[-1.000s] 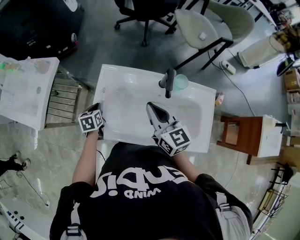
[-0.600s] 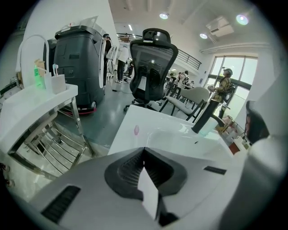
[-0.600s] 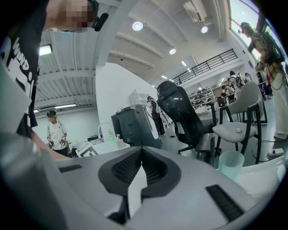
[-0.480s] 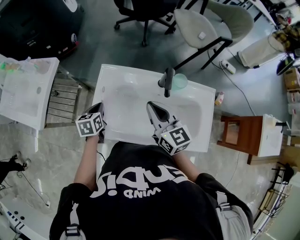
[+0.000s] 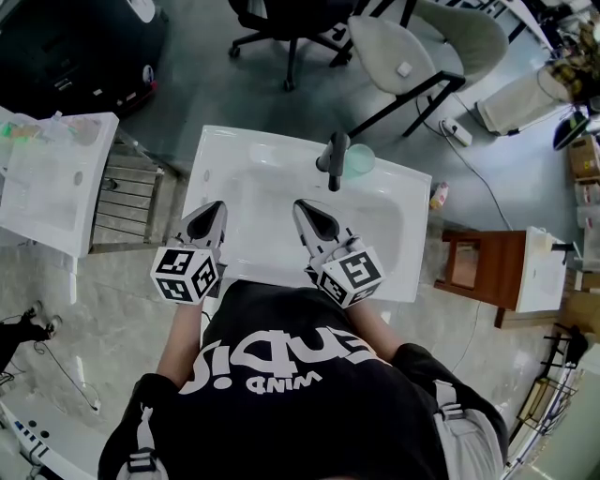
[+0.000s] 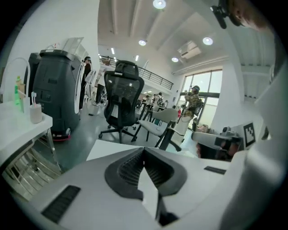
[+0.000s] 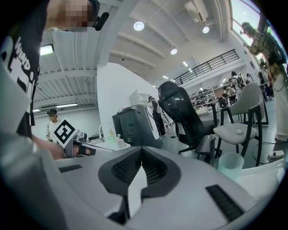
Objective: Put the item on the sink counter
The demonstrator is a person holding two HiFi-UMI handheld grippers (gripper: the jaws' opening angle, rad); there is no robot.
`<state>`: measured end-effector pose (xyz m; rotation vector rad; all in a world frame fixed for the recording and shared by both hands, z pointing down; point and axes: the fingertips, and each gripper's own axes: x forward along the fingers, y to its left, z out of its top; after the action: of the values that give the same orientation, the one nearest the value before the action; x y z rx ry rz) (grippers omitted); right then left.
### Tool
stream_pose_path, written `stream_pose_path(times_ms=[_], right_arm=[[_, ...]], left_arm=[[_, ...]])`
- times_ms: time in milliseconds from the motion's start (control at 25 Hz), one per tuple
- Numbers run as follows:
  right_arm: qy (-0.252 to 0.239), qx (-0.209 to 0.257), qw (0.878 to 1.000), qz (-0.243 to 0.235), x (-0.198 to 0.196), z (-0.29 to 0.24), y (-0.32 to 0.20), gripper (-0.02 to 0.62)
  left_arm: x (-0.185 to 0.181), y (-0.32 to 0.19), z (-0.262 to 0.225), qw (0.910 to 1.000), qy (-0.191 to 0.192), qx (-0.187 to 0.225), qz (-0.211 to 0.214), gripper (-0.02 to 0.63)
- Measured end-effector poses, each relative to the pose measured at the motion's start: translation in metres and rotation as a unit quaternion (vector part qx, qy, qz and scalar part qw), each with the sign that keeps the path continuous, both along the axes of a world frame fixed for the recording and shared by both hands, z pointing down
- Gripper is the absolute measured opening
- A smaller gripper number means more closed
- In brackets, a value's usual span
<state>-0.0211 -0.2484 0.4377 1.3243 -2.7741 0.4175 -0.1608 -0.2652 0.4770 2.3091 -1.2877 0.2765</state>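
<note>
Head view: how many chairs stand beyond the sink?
2. A black office chair at the top edge, partly cut off; a beige chair right of it, behind the faucet. More may stand out of frame.

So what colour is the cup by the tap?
The cup is pale, see-through green, clearest in the right gripper view.

Seen from above, the person I steer wears a black short-sleeved T-shirt [image 5: 281, 366] with white lettering. My left gripper [image 5: 210, 217] and right gripper [image 5: 309, 217] are pale grey, their fingers [image 6: 130, 168] black-ribbed, each bearing a square-marked cube [image 5: 186, 275].
</note>
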Motion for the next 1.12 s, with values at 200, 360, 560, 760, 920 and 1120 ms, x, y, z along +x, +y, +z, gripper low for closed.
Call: stream_pose_path(times_ms=[200,360,560,760,920,1120], right_arm=[[0.002,0.007,1.0,0.002,0.002,-0.004,0.0,0.018],[0.002,0.017,1.0,0.006,0.006,-0.011,0.002,0.018],[0.002,0.039,0.999,0.006,0.012,-0.026,0.005,0.018],[-0.003,0.046,0.999,0.013,0.015,-0.028,0.004,0.018],[-0.006,0.048,0.999,0.016,0.017,-0.028,0.003,0.018],[-0.004,0.048,0.999,0.015,0.018,-0.027,0.003,0.018]], left_arm=[[0.018,0.01,-0.041,0.9966,0.02,0.069,0.041,0.02],[0.022,0.015,-0.07,0.9917,0.034,0.11,0.057,0.02],[0.02,0.017,-0.09,0.9862,0.014,0.152,0.062,0.02],[0.023,0.017,-0.082,0.9835,0.007,0.172,0.056,0.02],[0.028,0.014,-0.081,0.9829,0.01,0.178,0.047,0.02],[0.029,0.012,-0.083,0.9815,0.005,0.188,0.037,0.02]])
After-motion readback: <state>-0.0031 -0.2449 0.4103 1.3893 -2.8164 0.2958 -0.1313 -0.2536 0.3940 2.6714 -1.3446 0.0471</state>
